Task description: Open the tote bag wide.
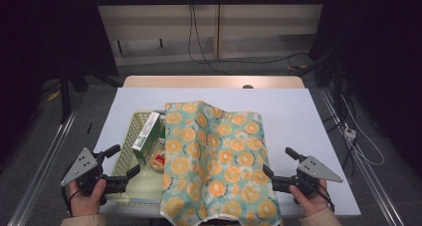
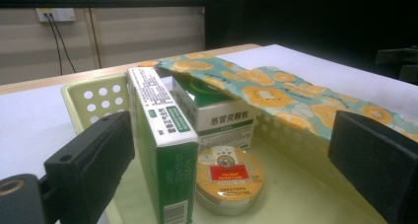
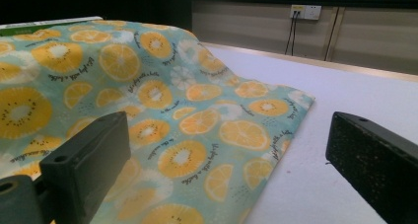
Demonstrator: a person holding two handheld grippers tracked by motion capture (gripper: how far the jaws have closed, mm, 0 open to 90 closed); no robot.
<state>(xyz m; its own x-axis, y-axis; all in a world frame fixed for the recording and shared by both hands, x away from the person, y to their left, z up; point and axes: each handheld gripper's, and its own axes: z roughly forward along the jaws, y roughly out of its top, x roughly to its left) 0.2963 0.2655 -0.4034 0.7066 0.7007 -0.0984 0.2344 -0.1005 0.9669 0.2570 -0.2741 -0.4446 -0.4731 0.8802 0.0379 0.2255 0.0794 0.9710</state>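
A pale yellow-green perforated basket [image 1: 124, 156] [image 2: 93, 100] sits on the left of the white table [image 1: 298, 111]. Inside it stand a tall green-and-white box [image 1: 147, 137] [image 2: 160, 135] and a second white-and-green box [image 2: 217, 110], with a round gold tin [image 1: 158, 161] [image 2: 229, 177] lying flat in front. A teal cloth printed with orange slices [image 1: 219, 161] [image 2: 276, 91] [image 3: 148, 86] drapes over the basket's right side and the table's middle. My left gripper [image 1: 125, 160] [image 2: 231, 130] is open at the basket's near left corner. My right gripper [image 1: 277, 161] [image 3: 229, 130] is open beside the cloth's right edge.
The cloth's near edge hangs over the table's front edge. A wooden strip [image 1: 214, 81] borders the table's far side. Cables and a power strip [image 1: 350, 133] lie on the floor to the right. Bare white tabletop stretches to the right of the cloth.
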